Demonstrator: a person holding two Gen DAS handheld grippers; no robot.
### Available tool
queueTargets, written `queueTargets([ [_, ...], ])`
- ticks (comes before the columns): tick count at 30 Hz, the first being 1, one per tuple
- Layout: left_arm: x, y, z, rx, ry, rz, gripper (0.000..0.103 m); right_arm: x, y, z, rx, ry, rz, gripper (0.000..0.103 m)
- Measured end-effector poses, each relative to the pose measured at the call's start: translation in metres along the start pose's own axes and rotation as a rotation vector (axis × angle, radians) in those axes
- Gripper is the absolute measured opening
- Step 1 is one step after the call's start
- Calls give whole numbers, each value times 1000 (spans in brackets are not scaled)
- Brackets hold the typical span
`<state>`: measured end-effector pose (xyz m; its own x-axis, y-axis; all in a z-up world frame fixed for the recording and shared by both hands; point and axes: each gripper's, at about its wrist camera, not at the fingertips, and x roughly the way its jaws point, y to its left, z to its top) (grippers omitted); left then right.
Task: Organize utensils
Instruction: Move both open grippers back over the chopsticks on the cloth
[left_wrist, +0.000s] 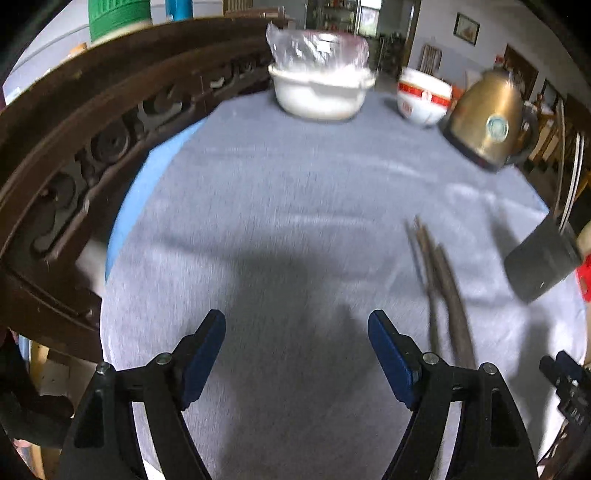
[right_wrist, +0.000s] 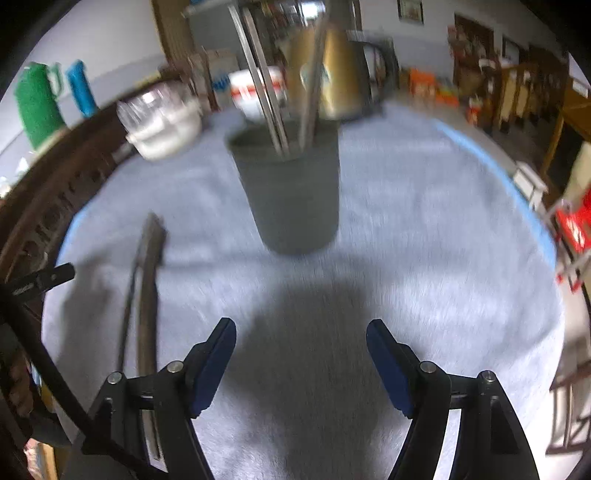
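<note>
A dark grey utensil cup (right_wrist: 291, 192) stands upright on the grey tablecloth with several long chopsticks (right_wrist: 266, 96) sticking out of it. It also shows at the right edge of the left wrist view as the cup (left_wrist: 539, 262). Loose brown chopsticks (left_wrist: 443, 291) lie on the cloth just right of my left gripper (left_wrist: 296, 330), which is open with nothing between its blue pads. The same loose chopsticks (right_wrist: 146, 295) lie left of my right gripper (right_wrist: 301, 338), also open and empty, with the cup straight ahead of it. Both views are blurred.
A white lidded pot (left_wrist: 319, 90) under a plastic bag, a red-and-white bowl (left_wrist: 423, 98) and a gold kettle (left_wrist: 487, 118) stand at the far side of the round table (left_wrist: 258, 192). A carved dark wooden chair back (left_wrist: 74, 147) curves along the left edge.
</note>
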<state>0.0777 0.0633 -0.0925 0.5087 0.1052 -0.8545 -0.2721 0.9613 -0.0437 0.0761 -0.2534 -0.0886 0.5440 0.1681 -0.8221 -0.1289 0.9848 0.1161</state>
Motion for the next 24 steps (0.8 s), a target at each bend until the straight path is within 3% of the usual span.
queueTargets([
  [13,25,-16,-13,79,119,1,80,20,-3,-5,8,92,-79,77],
  [18,26,-18,-14,89,116,4,82,24,3,-5,-14,114,-108,81],
  [24,29,-16,-16,90,104,7,92,27,6,-7,-13,118,-124,89],
])
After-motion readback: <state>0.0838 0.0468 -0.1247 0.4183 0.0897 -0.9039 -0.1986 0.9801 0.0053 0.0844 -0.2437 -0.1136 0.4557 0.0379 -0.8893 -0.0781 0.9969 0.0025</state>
